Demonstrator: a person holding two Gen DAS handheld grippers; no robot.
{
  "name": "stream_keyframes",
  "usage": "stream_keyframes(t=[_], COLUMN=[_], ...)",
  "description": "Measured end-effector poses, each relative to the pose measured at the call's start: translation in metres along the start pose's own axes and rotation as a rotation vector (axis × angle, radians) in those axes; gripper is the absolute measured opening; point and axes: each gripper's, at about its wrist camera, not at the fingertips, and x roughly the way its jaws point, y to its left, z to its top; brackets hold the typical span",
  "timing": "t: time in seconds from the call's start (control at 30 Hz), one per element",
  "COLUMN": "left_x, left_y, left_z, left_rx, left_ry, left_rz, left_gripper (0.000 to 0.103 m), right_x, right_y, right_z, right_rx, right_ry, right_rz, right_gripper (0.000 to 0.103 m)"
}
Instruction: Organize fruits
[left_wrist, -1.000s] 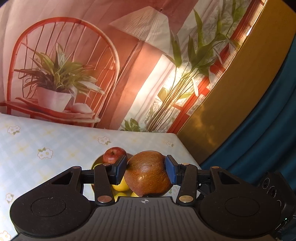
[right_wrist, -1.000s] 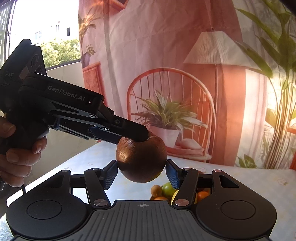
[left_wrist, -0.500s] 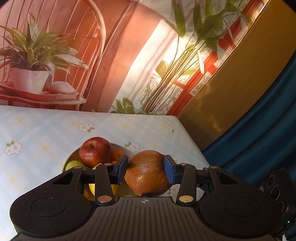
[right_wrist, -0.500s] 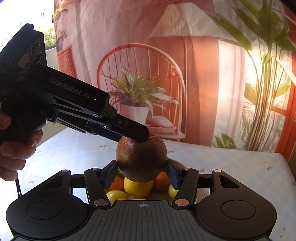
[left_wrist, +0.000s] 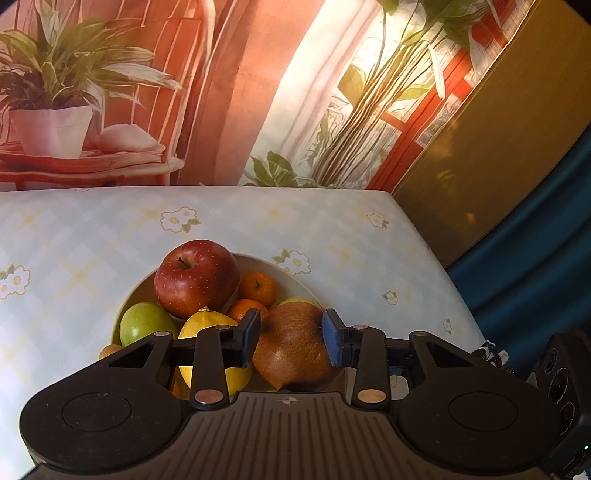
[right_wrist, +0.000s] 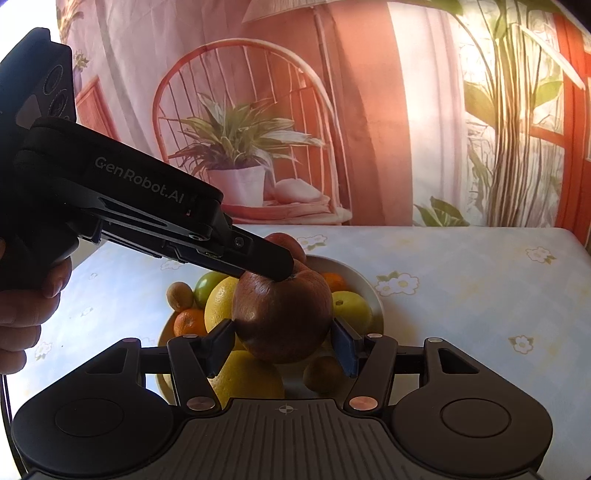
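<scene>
Two grippers meet at one brown apple (left_wrist: 293, 343) above a white bowl (right_wrist: 364, 282) of fruit. The left gripper (left_wrist: 290, 338) has the brown apple between its pads, one on each side of the fruit, and its jaws are closing on it; in the right wrist view its upper finger (right_wrist: 258, 258) presses on the apple's top by the stem hollow. A hand (right_wrist: 26, 310) grips that gripper's handle at the left edge of the same view. The right gripper (right_wrist: 284, 343) stands part open around the same apple, its blue pads just beside the fruit's flanks; whether they touch the skin I cannot tell.

Below the held apple the bowl sits on a table (left_wrist: 332, 236) covered with a pale checked cloth printed with small flowers. In the bowl lie a red apple (left_wrist: 195, 282), a green apple (left_wrist: 146, 323), a lemon (left_wrist: 210, 325), two small oranges (left_wrist: 257, 288) at the far side, and, seen from the right wrist, a large yellow citrus (right_wrist: 245, 380) and a kiwi (right_wrist: 323, 373) near the front, with another kiwi (right_wrist: 180, 295) at the left rim. A printed backdrop (right_wrist: 369, 110) of a chair, a potted plant and a lamp hangs behind the table.
</scene>
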Motion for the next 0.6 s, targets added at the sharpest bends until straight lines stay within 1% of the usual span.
stream_keyframes(t=[0.07,0.13,0.27,0.33,0.37,0.4,0.43,0.47,0.5,0.53,0.57,0.6], left_x=[-0.003,-0.009,-0.029,-0.043,-0.049,-0.057,-0.065,-0.073,-0.085,-0.096,-0.107,-0.116], left_y=[0.001,0.002,0.006,0.009,0.009,0.010,0.010,0.010,0.009,0.009,0.009,0.009], left_z=[0.002,0.003,0.003,0.001,0.000,-0.001,-0.003,-0.004,-0.007,-0.009,-0.011,-0.013], left_rx=[-0.009,-0.010,-0.011,0.002,0.013,0.024,0.034,0.046,0.064,0.077,0.087,0.093], left_ry=[-0.006,-0.028,-0.069,-0.091,-0.105,-0.118,-0.131,-0.146,-0.169,-0.193,-0.216,-0.233], left_rz=[0.004,0.014,0.026,0.038,0.056,0.085,0.127,0.164,0.204,0.229,0.242,0.249], left_gripper=[0.039,0.039,0.040,0.044,0.051,0.060,0.065,0.075,0.081,0.083,0.084,0.087], right_x=[0.000,0.000,0.000,-0.003,-0.005,-0.008,-0.012,-0.018,-0.025,-0.032,-0.040,-0.048], right_y=[-0.003,-0.003,0.003,0.007,0.008,0.009,0.010,0.012,0.013,0.015,0.016,0.018], right_z=[-0.001,-0.001,0.002,0.003,0.003,0.004,0.005,0.007,0.009,0.011,0.013,0.017], right_rx=[0.024,0.027,0.012,0.006,0.007,0.013,0.027,0.041,0.053,0.067,0.080,0.091], right_ry=[-0.007,0.004,0.030,0.029,0.024,0.021,0.018,0.012,-0.001,-0.017,-0.032,-0.047], right_rz=[0.010,0.008,-0.026,-0.045,-0.056,-0.065,-0.081,-0.102,-0.121,-0.135,-0.147,-0.156], right_gripper=[0.054,0.054,0.054,0.055,0.057,0.060,0.063,0.065,0.071,0.079,0.083,0.090])
